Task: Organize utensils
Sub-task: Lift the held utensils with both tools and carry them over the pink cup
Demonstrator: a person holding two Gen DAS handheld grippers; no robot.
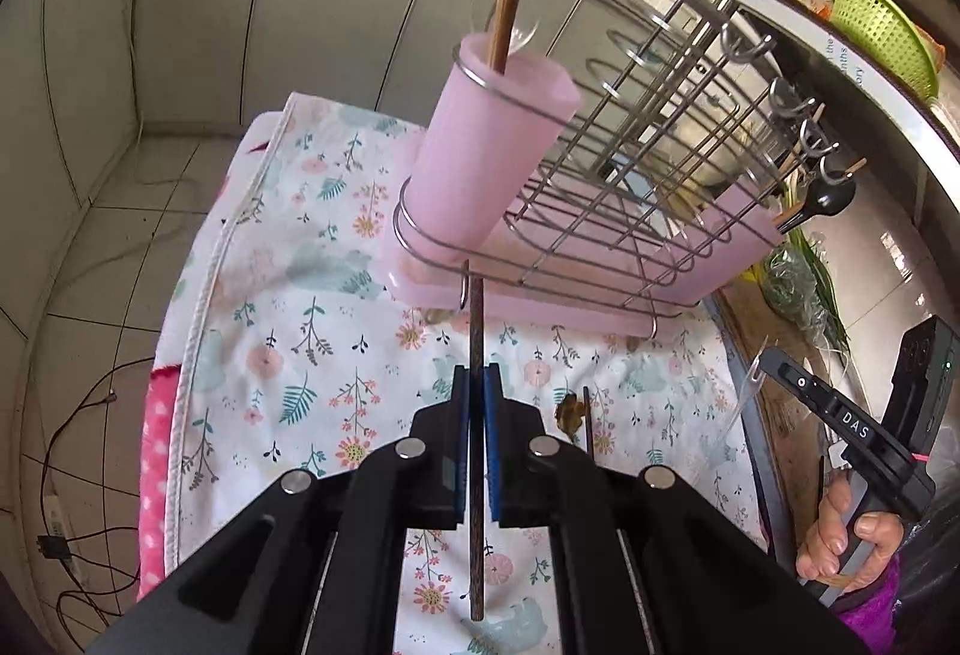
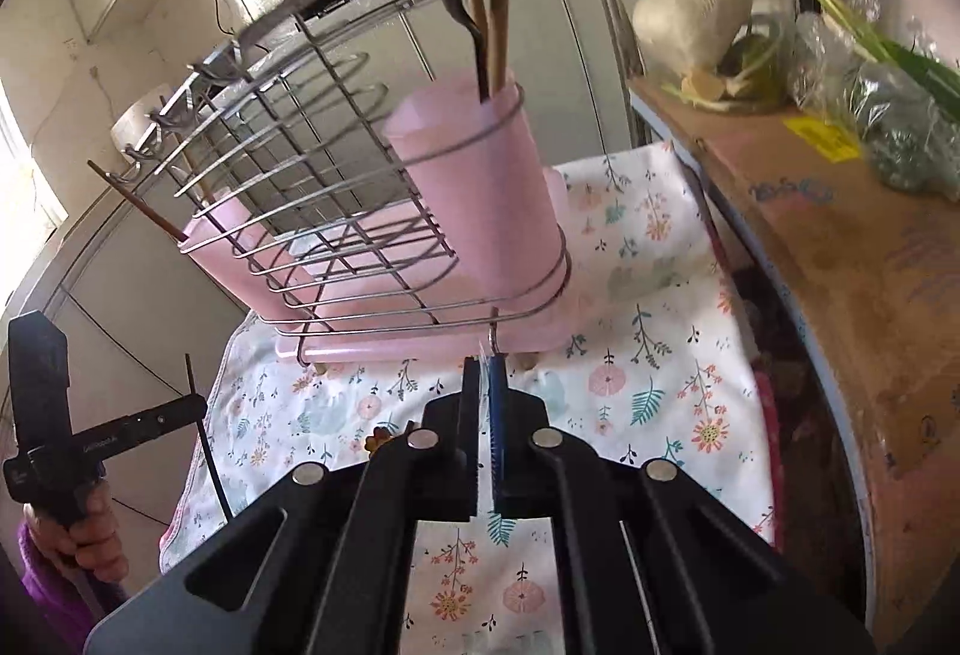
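Before rack (image 1: 630, 211), left gripper (image 1: 477, 403) pinching chopstick (image 1: 476, 547)

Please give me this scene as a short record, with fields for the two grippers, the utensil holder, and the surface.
left gripper: shut on a dark chopstick, held upright
right gripper: shut, seems to hold a thin clear item
pink cup: sits in the wire rack, holds wooden utensils and a black one
surface: floral cloth under the rack
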